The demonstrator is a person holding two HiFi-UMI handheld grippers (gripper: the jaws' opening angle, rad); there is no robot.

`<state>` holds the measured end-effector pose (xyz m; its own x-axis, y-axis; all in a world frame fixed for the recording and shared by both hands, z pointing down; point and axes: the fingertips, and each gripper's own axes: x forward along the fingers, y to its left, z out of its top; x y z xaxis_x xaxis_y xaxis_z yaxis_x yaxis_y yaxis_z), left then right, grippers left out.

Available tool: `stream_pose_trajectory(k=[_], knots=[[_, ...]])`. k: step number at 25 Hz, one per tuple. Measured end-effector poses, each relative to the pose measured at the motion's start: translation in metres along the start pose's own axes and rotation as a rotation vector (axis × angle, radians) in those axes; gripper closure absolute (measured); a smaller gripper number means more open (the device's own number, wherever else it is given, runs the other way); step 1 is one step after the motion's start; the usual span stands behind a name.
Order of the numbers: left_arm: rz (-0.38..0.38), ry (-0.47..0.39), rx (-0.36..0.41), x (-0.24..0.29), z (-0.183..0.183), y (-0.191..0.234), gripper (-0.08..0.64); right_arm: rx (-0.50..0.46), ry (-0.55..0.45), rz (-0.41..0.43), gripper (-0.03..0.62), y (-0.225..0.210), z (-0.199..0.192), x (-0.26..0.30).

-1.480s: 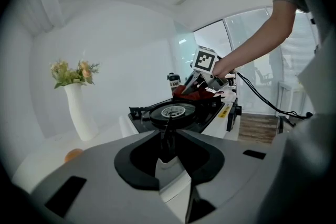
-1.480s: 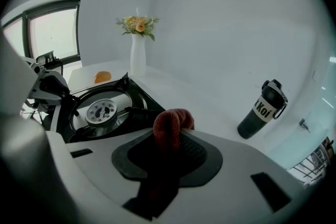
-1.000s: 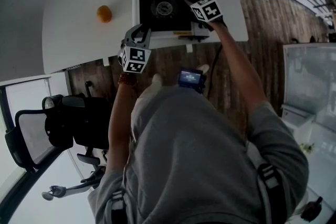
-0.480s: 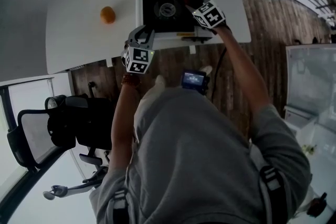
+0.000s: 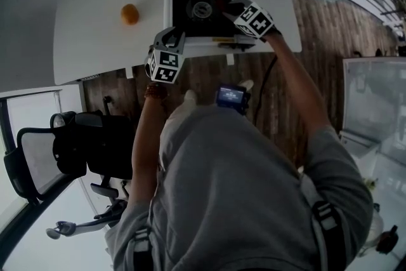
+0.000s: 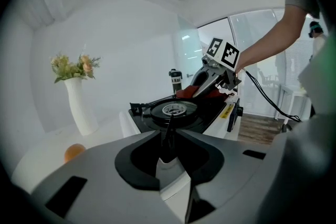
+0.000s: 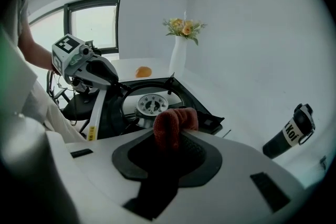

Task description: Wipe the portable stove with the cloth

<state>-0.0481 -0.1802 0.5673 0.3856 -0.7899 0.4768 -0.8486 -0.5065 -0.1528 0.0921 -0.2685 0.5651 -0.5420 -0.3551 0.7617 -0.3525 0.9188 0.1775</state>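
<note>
Cloth on the portable stove
The stove's long axis follows the surface's near edge, controls toward the person; right gripper clamps the cloth, left gripper pinches the stove's left corner.

Level, black-topped white portable stove; bunched dark-red cloth at its top's right side.

Soft, even daylight; the window at 10 o'clock glares white. The 2 gripper views bulge fisheye, corners black. Head view dimmer, slightly soft.
</note>
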Motion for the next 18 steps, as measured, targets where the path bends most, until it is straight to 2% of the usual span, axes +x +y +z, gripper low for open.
stream_pose_trajectory(k=[5, 12, 18], knots=[[-0.002, -0.002, 0.006, 0.000, 0.000, 0.002, 0.459, -0.001, 0.012, 0.082, 0.495, 0.012, -0.003, -0.005], [-0.004, 0.004, 0.003, -0.001, -0.001, -0.001, 0.460, -0.008, 0.022, 0.154, 0.495, 0.026, -0.008, -0.013], [-0.009, -0.005, 0.015, -0.003, -0.001, -0.003, 0.466, -0.039, 0.049, 0.270, 0.495, 0.035, -0.015, -0.023]])
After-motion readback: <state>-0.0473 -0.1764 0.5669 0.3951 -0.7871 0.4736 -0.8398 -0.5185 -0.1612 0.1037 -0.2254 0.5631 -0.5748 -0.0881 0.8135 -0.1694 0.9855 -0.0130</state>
